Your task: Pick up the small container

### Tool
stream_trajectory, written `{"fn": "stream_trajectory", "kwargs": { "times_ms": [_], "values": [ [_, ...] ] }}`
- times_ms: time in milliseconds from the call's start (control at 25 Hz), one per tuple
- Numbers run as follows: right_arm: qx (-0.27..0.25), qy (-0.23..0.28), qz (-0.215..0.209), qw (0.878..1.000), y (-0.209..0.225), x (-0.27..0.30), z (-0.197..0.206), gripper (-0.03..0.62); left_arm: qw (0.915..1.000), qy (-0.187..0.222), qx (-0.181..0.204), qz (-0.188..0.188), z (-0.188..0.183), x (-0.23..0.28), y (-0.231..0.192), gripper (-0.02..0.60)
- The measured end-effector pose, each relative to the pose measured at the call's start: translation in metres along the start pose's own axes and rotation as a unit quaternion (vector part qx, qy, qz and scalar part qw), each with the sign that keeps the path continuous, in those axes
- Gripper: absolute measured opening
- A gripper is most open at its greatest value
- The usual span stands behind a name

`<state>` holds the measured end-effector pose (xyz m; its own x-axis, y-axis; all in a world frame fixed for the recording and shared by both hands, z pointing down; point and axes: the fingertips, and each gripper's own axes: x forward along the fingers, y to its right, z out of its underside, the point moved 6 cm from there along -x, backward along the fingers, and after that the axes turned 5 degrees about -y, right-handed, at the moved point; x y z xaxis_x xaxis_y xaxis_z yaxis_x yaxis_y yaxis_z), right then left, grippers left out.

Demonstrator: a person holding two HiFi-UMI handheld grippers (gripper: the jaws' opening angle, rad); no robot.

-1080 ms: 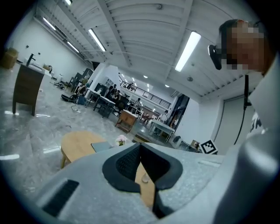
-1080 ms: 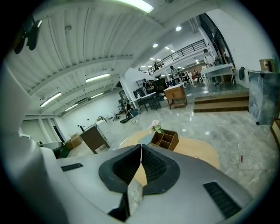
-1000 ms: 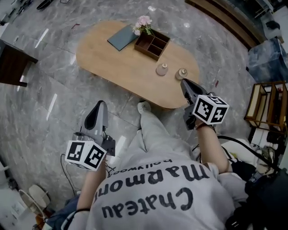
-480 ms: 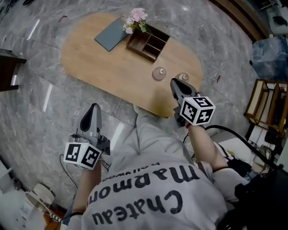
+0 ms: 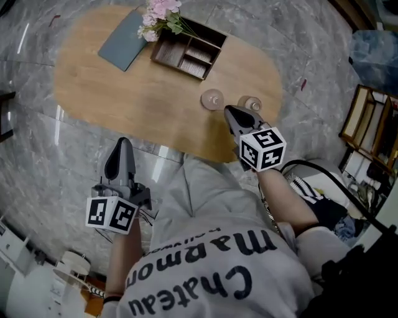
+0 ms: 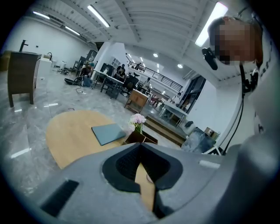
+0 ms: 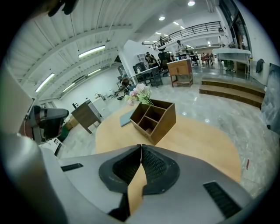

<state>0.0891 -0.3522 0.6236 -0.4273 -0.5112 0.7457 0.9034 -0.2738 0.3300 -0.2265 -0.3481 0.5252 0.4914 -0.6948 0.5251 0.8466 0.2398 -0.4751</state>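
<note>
**Right tongs slide in beside the small container**

Since a second ago the right tongs have shifted leftwards along the near side of the desk. Their tip was just before the second small container. It now sits between the two pots, just short of both and, as far as this view shows, touching neither. The left tongs remain over the grey floor, off the desk's near edge.

Head view: the small container stands on the desk toward its right end. It is just beside the second one and apart from the wooden organiser behind it. Pink flowers sit at the organiser's far left corner, and a blue-grey book lies flat to its left. Both tongs point away from the person, toward the desk.

Left gripper view: the left tongs are together at the tips and hold nothing. Only a narrow wedge of desk shows below the point where they meet. Beyond lie the book, the flowers and the organiser.

Right gripper view: the right tongs are likewise pressed together at the tips and grip nothing. Ahead, the organiser stands upright on the desk, its compartments facing the camera. The flowers are behind it and the book is at its left.
</note>
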Motion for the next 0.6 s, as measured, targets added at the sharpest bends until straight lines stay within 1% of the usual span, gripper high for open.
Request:
{"fn": "stream_trajectory", "kwargs": {
  "times_ms": [120,200,280,320,360,400,440,520,600],
  "values": [
    [0.006,-0.009,0.006,1.000,0.012,0.016,0.003,0.014,0.9998,-0.016,-0.006,-0.009,0.002,0.013,-0.005,0.014],
    [-0.001,-0.013,0.013,1.000,0.017,0.023,0.005,0.014,0.9996,-0.022,-0.011,-0.015,0.002,0.018,-0.011,0.014],
    [-0.001,-0.005,0.007,1.000,0.019,0.029,0.005,0.015,0.9993,-0.024,-0.017,-0.025,0.003,0.022,-0.017,0.014],
    [0.008,0.002,-0.001,1.000,0.020,0.032,0.004,0.023,0.9990,-0.023,-0.021,-0.031,0.002,0.024,-0.021,0.014],
    [0.020,0.007,-0.010,1.000,0.021,0.036,0.003,0.065,0.9988,-0.023,-0.024,-0.035,0.002,0.026,-0.024,0.014],
    [0.029,0.007,-0.019,0.999,0.021,0.041,0.003,0.169,0.9986,-0.024,-0.026,-0.038,0.002,0.027,-0.025,0.014],
    [0.032,0.002,-0.027,0.999,0.021,0.047,0.004,0.204,0.9985,-0.027,-0.027,-0.040,0.002,0.028,-0.026,0.014],
    [0.019,-0.016,-0.034,0.999,0.021,0.057,0.008,0.217,0.9981,-0.034,-0.025,-0.044,0.003,0.030,-0.025,0.014],
    [-0.003,-0.039,-0.033,0.999,0.021,0.067,0.014,0.224,0.9977,-0.040,-0.024,-0.049,0.003,0.031,-0.025,0.014]
  ]
}}
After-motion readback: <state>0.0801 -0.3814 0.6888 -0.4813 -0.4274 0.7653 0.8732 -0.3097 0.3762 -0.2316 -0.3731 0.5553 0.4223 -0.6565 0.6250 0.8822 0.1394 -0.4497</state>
